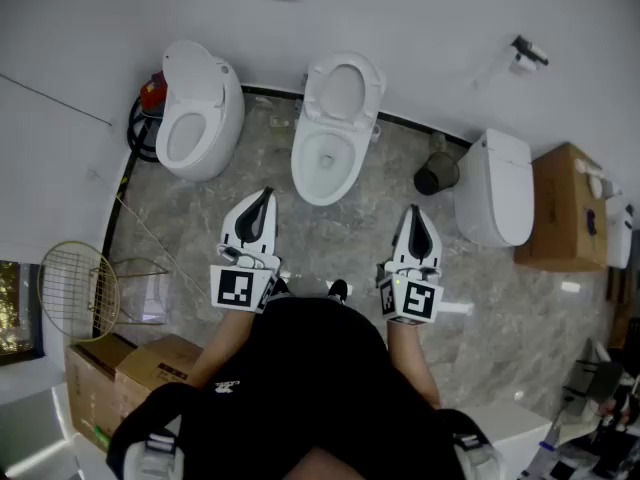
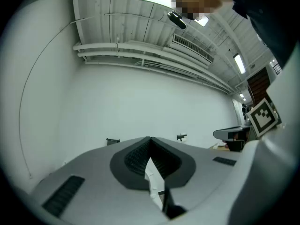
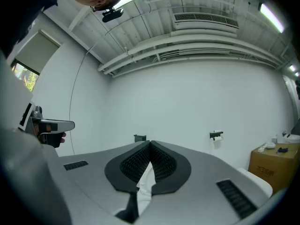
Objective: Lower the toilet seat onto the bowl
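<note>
Nothing done yet: seat (image 1: 343, 88) stands raised at top center above bowl (image 1: 325, 163), left tongs (image 1: 264, 200) and right tongs (image 1: 415, 216) closed, empty, lower center.

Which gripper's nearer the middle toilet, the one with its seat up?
Left. In the head view the left gripper hangs just left of the middle toilet, not touching it; the right gripper is farther off, on its right. Both are shut and empty.

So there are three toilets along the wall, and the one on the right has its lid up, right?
Not quite. The head view shows the right-hand toilet with its lid down, closed over the bowl. The rest is right: there are three along the wall.
</note>
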{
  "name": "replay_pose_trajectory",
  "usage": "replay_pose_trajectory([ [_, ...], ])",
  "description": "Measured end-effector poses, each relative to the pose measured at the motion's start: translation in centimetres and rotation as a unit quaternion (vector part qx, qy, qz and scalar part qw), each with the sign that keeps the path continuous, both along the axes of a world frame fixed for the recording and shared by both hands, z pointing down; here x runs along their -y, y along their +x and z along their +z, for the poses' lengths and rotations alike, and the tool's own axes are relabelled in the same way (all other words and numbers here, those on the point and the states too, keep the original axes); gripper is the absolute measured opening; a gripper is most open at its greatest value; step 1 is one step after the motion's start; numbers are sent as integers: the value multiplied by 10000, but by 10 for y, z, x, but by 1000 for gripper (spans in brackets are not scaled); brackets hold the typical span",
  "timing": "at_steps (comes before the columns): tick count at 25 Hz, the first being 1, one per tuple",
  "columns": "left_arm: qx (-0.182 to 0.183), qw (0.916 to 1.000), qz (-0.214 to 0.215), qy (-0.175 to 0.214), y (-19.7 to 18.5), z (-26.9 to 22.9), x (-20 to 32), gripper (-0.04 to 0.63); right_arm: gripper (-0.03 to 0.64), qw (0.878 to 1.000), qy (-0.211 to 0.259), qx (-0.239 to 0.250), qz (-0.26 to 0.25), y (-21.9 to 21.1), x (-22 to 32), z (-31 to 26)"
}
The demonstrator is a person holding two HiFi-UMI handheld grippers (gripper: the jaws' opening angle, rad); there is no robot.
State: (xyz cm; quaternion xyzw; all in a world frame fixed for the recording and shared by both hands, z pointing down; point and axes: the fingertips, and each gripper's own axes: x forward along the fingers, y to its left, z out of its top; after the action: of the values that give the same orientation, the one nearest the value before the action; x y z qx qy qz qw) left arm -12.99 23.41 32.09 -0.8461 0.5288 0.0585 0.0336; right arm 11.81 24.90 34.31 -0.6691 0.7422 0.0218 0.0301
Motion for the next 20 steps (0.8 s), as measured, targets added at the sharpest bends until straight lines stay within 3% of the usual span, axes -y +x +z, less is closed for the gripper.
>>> replay_pose_trajectory([
  [20, 19, 10000, 58, -64, 2, 2, 2, 5, 14, 9998, -24, 4, -211, -13, -1, -1],
])
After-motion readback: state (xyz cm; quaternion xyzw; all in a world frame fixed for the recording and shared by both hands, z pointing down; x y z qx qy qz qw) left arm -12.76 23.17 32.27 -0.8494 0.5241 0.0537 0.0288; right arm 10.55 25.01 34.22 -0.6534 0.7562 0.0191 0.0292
